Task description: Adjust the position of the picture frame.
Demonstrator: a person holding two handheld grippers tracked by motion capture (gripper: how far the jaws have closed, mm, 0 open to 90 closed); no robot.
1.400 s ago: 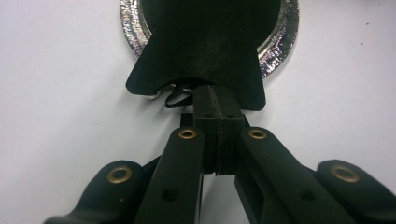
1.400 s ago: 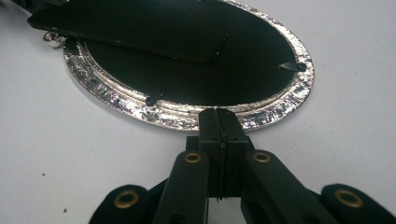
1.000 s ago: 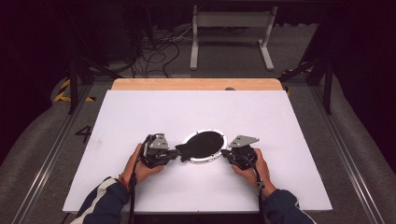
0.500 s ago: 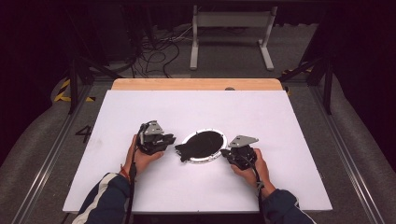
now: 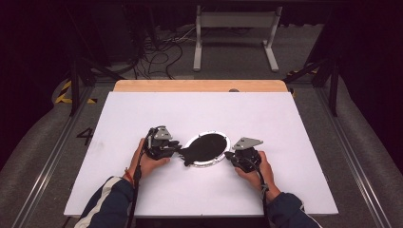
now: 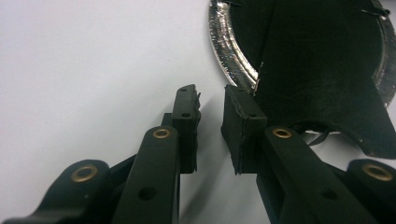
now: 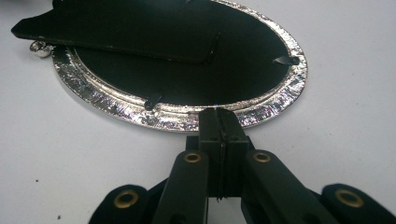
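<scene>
An oval silver picture frame [image 5: 215, 140] lies face down on the white table [image 5: 266, 118], black backing up. Its black stand flap [image 5: 189, 156] sticks out past the rim toward my left gripper [image 5: 178, 148]. In the left gripper view the flap [image 6: 327, 93] and rim [image 6: 229, 51] lie just ahead of my left gripper [image 6: 210, 93]. Its jaws have just been opening and stand a little apart with nothing between them. My right gripper [image 5: 229, 155] is at the frame's other end. It is shut [image 7: 218, 113], its tips touching the silver rim [image 7: 177, 116].
The white top ends in a wooden strip [image 5: 199, 85] at the far side. Behind it on the floor stand a metal rack [image 5: 235, 33] and loose cables [image 5: 157, 52]. Bare white surface surrounds the frame on all sides.
My left gripper has drawn back a little from the stand flap and its jaws have parted. The right gripper and the frame have kept still.
</scene>
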